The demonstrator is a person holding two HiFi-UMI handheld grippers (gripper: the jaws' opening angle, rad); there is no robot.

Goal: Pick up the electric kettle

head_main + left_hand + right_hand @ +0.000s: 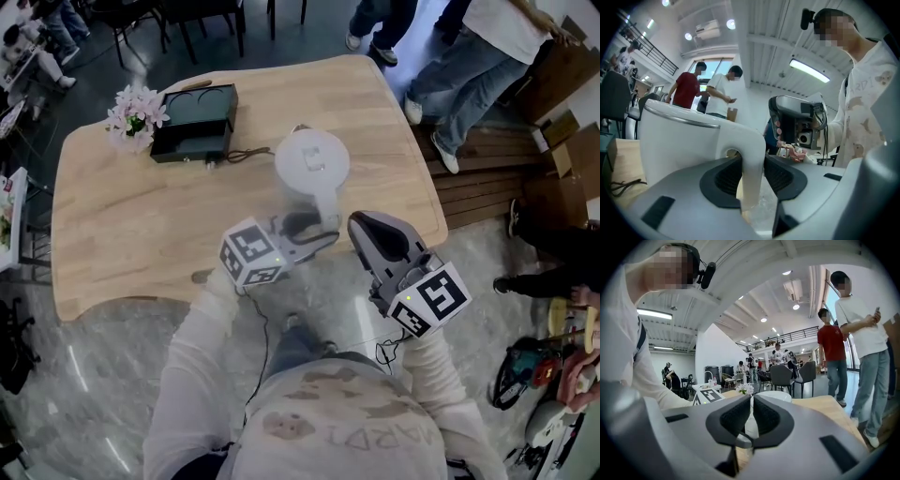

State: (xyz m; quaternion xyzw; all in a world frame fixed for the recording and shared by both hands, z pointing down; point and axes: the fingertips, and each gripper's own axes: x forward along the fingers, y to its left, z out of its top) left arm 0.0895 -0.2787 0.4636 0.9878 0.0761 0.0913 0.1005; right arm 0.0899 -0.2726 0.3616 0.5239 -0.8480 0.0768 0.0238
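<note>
The white electric kettle [311,164] stands on the wooden table [141,234] near its front edge, its handle [323,211] turned towards me. My left gripper [317,234] reaches in from the left with the handle [750,159] between its dark pads. The pads lie close along the handle but do not clamp it, so the gripper is open. The kettle body [679,140] fills the left of the left gripper view. My right gripper [358,225] hovers just right of the handle, shut and empty. In the right gripper view, the kettle lid [776,395] shows beyond that gripper [751,420].
A black box [194,122] with a cord [246,153] and a bunch of pale flowers [134,114] sit at the table's back left. People [469,56] stand past the far right corner, by wooden steps [487,178]. Chairs [785,376] stand beyond the table.
</note>
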